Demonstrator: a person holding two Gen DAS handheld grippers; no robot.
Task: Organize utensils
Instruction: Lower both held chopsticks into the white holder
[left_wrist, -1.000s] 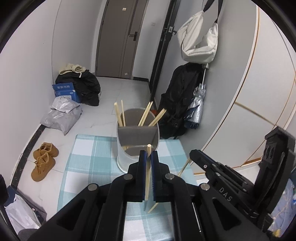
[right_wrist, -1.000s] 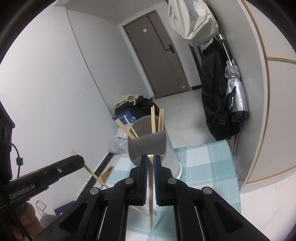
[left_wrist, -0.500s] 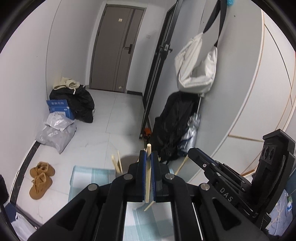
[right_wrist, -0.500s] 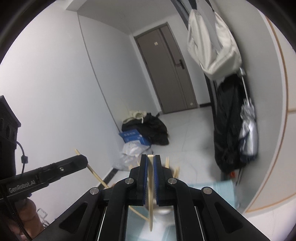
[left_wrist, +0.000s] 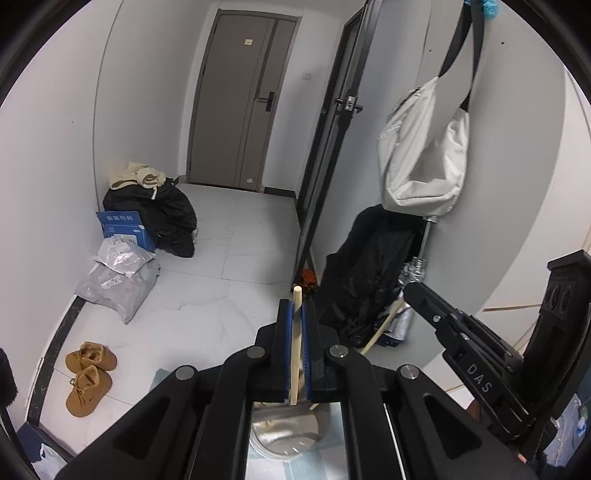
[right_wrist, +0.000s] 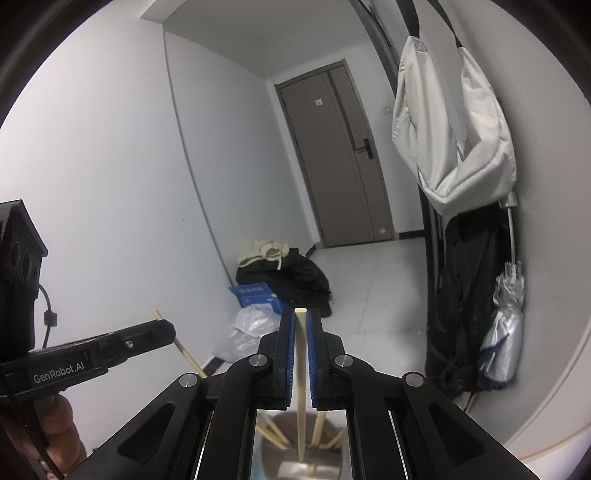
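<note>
Now I've got one chopstick pinched in each gripper, both held above the metal holder.

My left gripper (left_wrist: 296, 306) is closed on a chopstick (left_wrist: 295, 343) that stands nearly upright between its blue pads (left_wrist: 283, 347), its top poking just past the fingertips and its lower end over the holder (left_wrist: 284, 432) directly beneath. My right gripper (right_wrist: 301, 314) likewise clamps a second chopstick (right_wrist: 301, 373), whose lower end reaches down into the holder (right_wrist: 303, 458), where several other chopsticks (right_wrist: 271, 434) lean against the wall. From my left wrist camera, the right gripper sits just off to the right. Beneath the holder I see a bit of checked cloth (left_wrist: 266, 465). Farther ahead of both grippers lie grey floor tiles (left_wrist: 236, 258), brown shoes (left_wrist: 88, 373) to the left, a white bag (left_wrist: 424, 147) hanging up right, and a closed door (left_wrist: 240, 110).
</note>
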